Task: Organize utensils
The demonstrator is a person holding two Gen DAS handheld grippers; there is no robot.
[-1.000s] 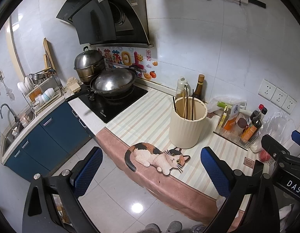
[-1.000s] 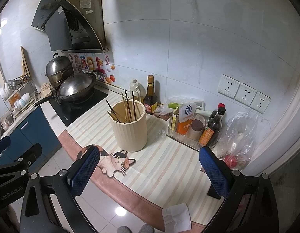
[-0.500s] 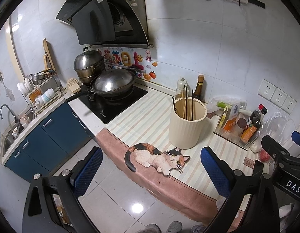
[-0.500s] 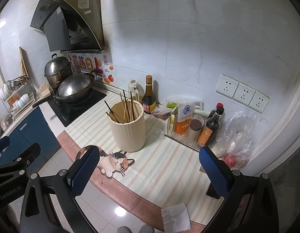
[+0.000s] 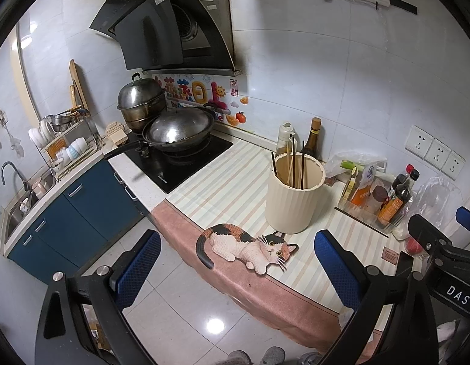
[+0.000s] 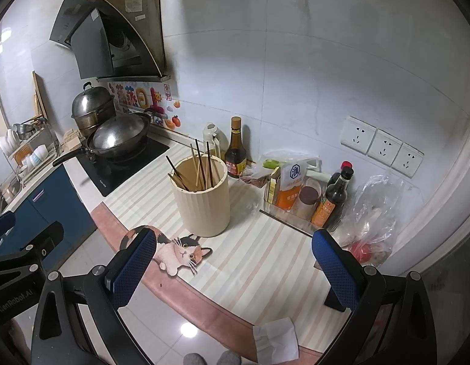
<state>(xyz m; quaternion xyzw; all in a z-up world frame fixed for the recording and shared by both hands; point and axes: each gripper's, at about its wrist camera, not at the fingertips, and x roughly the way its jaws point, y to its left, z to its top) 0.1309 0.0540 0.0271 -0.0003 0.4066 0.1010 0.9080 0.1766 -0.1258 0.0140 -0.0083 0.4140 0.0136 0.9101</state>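
A cream ribbed utensil holder [image 5: 294,200] stands on the striped counter mat and also shows in the right wrist view [image 6: 203,199]. Several chopsticks [image 5: 292,164] stand in it, dark and light ones [image 6: 200,167]. My left gripper [image 5: 238,269] is open and empty, held back from the counter edge above the floor. My right gripper [image 6: 235,269] is open and empty, above the counter's front edge, short of the holder. Its body shows at the right of the left wrist view [image 5: 441,255].
A wok [image 5: 178,129] and steel pot [image 5: 142,103] sit on the black hob at left. Sauce bottles [image 6: 332,197] and a clear tray stand at right, a plastic bag [image 6: 374,213] beyond. A cat sticker [image 5: 250,248] and a tissue [image 6: 276,339] lie near the front edge.
My right gripper has moved slightly closer to the counter and the holder. The left gripper has hardly moved. Both stay open.
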